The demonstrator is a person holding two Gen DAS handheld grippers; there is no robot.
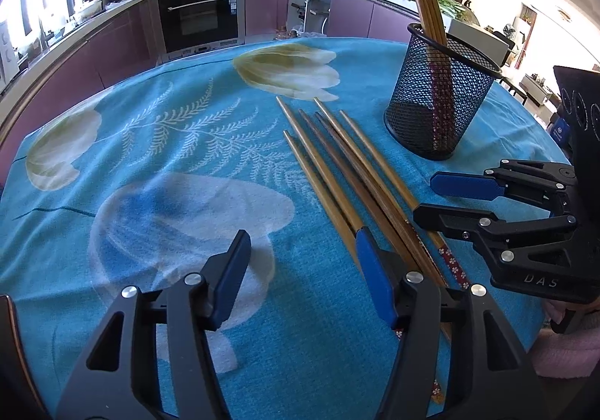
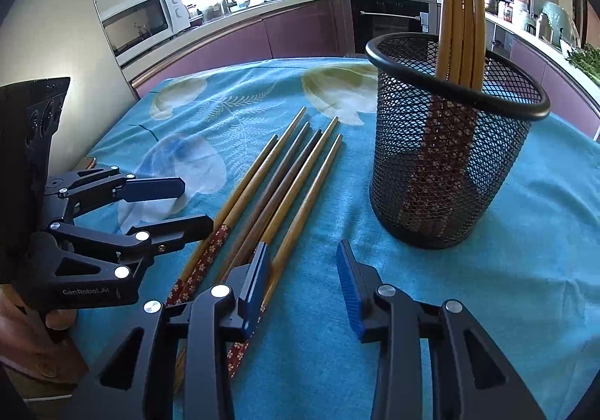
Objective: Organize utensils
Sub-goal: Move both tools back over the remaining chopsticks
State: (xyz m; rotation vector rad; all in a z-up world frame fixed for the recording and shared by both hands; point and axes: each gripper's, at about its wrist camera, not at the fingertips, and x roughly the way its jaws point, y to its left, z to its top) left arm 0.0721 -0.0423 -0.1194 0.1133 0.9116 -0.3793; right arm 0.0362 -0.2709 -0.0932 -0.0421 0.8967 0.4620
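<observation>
The chopsticks (image 2: 277,187) lie loose in a tight row on the cloth (image 1: 150,157), tips pointing away, patterned handle ends nearest the fingers. They are likely light, stiff and smooth, apt to roll or slip. Grip one across its thicker handle end, where the pads seat best, and separate it from its neighbours first.

The right gripper (image 2: 303,281) is open and empty, its left finger over the row. The left gripper (image 1: 300,262) is likewise open and empty, its right finger over the row. The holder (image 2: 453,157), ahead of the right fingers, already contains several chopsticks upright.
</observation>
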